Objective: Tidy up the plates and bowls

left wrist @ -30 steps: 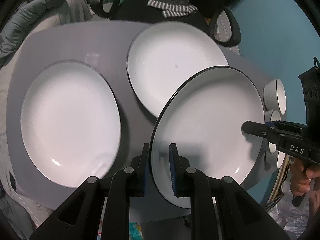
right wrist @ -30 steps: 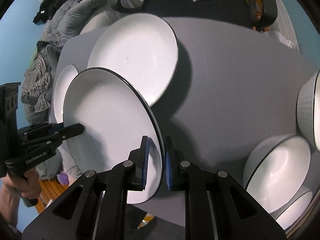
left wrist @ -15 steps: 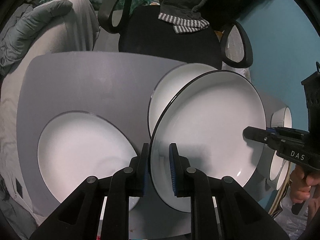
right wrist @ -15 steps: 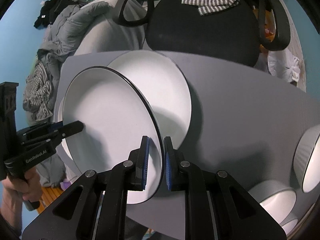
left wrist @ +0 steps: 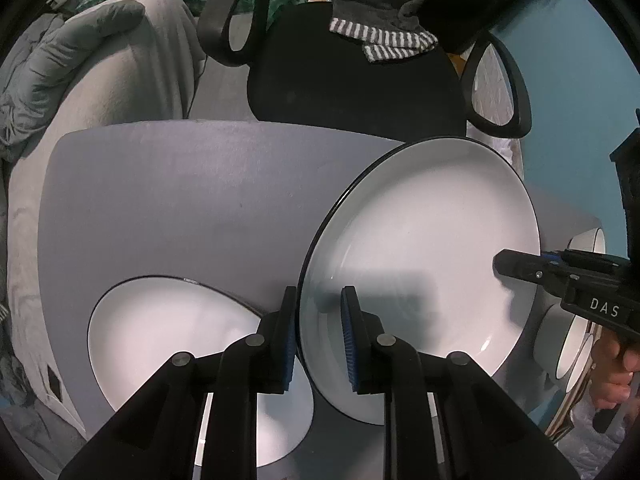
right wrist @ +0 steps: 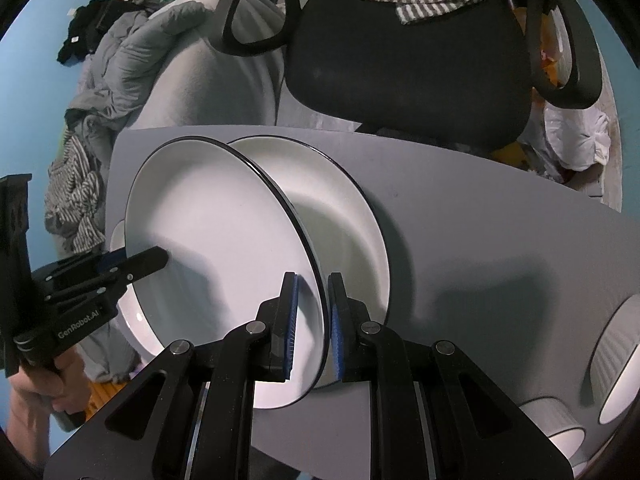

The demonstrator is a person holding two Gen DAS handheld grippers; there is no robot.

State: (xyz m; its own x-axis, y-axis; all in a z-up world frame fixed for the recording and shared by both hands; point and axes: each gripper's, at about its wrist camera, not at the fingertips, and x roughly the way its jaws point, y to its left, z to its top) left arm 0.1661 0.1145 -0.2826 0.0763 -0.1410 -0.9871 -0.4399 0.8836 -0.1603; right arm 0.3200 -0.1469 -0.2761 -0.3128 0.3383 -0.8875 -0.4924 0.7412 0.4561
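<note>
1. Left wrist view: the lifted plate (left wrist: 420, 264) is clamped at its near rim by the left gripper (left wrist: 318, 340), above the grey table (left wrist: 180, 200). It is judged rigid, glossy, breakable; opposite rims suit gripping. "DAS" is read on the right gripper (left wrist: 500, 266).

2. Right wrist view: the right gripper (right wrist: 312, 324) is clamped on the opposite rim, above a second plate (right wrist: 344, 216). "GenRobot.AI" is legible.

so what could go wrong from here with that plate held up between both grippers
1. The lifted plate is pinched only at its thin rim by the left gripper and right gripper, on opposite sides; if either grip loosens, it could tip and fall.
2. It hangs tilted just above the plate on the table; lowered unevenly, its edge could strike or chip that plate.
3. The bowls stand close to the right gripper and could be bumped.
</note>
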